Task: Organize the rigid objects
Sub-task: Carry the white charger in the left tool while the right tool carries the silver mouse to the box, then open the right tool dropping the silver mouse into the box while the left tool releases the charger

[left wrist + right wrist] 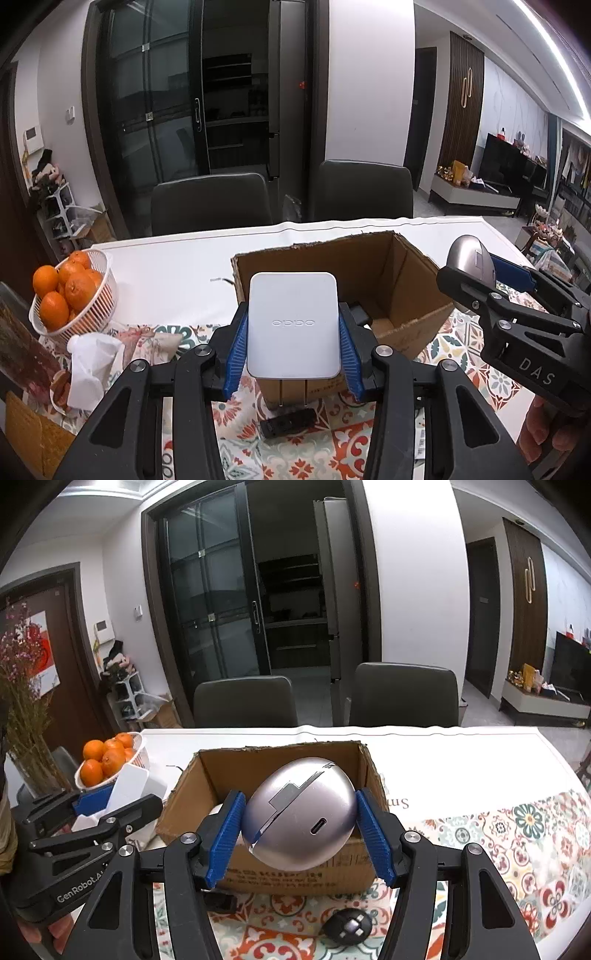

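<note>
My left gripper (293, 328) is shut on a white OPPO charger (293, 325), prongs pointing toward me, held above the near wall of an open cardboard box (402, 266). My right gripper (299, 819) is shut on a silver egg-shaped computer mouse (299, 812), held over the near edge of the same box (207, 771). In the left wrist view the right gripper (476, 273) with the mouse (471, 258) sits to the right of the box. In the right wrist view the left gripper (107, 805) with the charger (133, 786) sits left of the box. Something pale lies inside the box, mostly hidden.
A white basket of oranges (66, 291) stands at the left on the table. Crumpled tissue (92, 358) lies near it. A small black device (288, 424) lies on the patterned cloth before the box, and a round black object (347, 925) too. Two dark chairs (210, 203) stand behind the table.
</note>
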Demonstrator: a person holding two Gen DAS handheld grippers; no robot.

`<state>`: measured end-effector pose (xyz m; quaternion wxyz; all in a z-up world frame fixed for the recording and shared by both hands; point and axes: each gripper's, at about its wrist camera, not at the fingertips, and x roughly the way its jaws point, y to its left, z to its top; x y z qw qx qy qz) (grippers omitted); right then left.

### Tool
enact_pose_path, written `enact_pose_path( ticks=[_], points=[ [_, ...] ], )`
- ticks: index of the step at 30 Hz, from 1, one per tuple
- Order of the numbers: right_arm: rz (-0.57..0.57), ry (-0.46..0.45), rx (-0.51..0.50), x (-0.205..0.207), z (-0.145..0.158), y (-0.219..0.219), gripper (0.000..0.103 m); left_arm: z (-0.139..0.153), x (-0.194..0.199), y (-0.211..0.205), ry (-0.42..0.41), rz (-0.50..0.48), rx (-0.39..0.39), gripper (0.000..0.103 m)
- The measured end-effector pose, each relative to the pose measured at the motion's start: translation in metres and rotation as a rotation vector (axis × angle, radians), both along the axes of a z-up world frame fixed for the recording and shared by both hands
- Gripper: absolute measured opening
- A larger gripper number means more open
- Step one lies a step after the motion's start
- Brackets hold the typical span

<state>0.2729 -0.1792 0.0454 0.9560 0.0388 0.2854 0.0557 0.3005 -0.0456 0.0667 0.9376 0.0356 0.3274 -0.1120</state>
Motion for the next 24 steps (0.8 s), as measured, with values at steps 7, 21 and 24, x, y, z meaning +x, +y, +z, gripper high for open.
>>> enact_pose_path(
  ticks=[7, 21, 24],
  points=[
    [0.034, 0.049, -0.035, 0.027, -0.002, 0.003, 0.062, -0.002, 0.025, -0.004, 0.034, -0.009, 0.018, 0.044],
    [0.057, 0.179, -0.091, 0.076, -0.020, 0.004, 0.062, -0.031, 0.073, -0.016, 0.191, -0.068, 0.069, 0.044],
    [0.066, 0.209, -0.088, 0.084, -0.026, 0.003, 0.062, -0.038, 0.080, -0.019, 0.219, -0.070, 0.079, 0.044]
  ],
)
